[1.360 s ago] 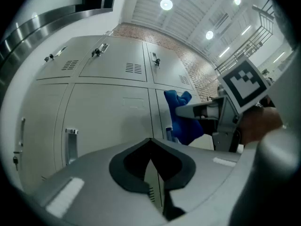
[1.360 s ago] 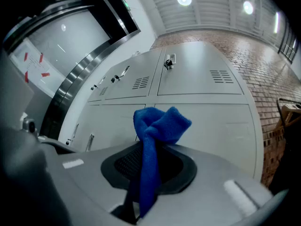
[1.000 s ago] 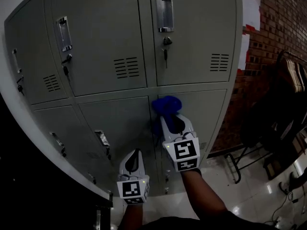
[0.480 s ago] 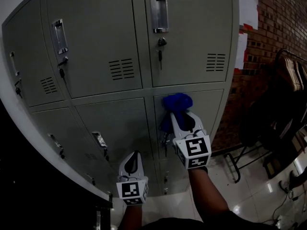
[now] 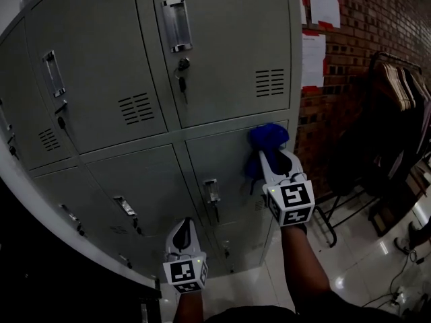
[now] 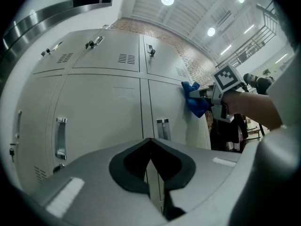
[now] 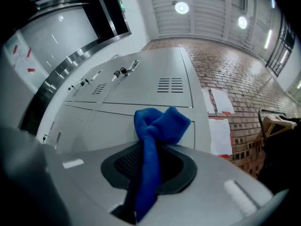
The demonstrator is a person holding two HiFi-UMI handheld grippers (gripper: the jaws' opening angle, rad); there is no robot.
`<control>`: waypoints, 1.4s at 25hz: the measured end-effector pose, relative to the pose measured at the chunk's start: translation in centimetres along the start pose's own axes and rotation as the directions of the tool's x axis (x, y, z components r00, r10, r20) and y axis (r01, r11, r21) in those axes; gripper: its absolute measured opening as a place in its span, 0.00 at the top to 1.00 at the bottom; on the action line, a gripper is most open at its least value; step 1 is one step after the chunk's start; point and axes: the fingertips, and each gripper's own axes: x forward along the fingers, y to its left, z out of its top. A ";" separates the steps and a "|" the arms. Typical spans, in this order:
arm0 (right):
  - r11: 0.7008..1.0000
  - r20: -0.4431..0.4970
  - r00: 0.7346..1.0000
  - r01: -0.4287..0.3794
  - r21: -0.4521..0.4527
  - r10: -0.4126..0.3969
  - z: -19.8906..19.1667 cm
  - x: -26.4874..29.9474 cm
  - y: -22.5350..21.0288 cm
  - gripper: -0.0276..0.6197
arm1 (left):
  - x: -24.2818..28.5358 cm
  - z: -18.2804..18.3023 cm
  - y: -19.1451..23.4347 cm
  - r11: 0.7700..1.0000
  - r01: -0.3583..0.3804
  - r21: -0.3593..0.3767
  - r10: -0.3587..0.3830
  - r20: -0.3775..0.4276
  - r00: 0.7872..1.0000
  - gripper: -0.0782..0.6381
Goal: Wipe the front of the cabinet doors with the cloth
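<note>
A grey metal cabinet [image 5: 222,66] with several small doors fills the head view. A bunched blue cloth [image 5: 269,137] is pressed on the upper right part of a lower door [image 5: 232,163], near the cabinet's right edge. My right gripper [image 5: 270,150] is shut on the cloth, which trails back between its jaws [image 7: 151,149]. My left gripper [image 5: 182,229] hangs lower, close to my body and apart from the doors, jaws together with nothing held. From the left gripper view the cloth [image 6: 194,101] and the right gripper [image 6: 200,94] show against the door.
Door handles [image 5: 175,24] and locks with keys [image 5: 182,73] stick out of the doors. A brick wall with paper sheets [image 5: 314,59] adjoins the cabinet at the right. A rack with hangers [image 5: 397,93] and a dark frame stand on the glossy floor [image 5: 363,268].
My right gripper has slid the cloth to the right across the lower door, toward the cabinet's right edge. The head view has swung right. The left gripper has stayed low.
</note>
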 end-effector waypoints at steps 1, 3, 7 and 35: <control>1.000 -0.009 1.000 0.013 -0.008 -0.013 -0.2 -0.2 -0.8 0.84 | 0.0 -0.2 -0.3 1.000 0.002 -0.002 -0.002 -0.004 1.000 0.87; 0.999 -0.027 0.999 0.044 -0.023 -0.045 -0.4 -0.7 -2.4 0.84 | 0.1 -0.3 -0.6 1.000 0.001 -0.006 -0.001 -0.008 1.000 0.87; 0.994 -0.051 0.995 0.086 -0.061 -0.089 -0.5 -1.0 -4.6 0.84 | 0.6 -0.5 -1.0 1.000 -0.005 -0.019 0.005 -0.008 1.000 0.87; 0.962 -0.079 0.960 -0.271 -0.015 0.270 -4.5 1.4 17.3 0.84 | -4.1 -1.8 4.3 0.993 -0.114 -0.022 0.113 -0.039 0.993 0.87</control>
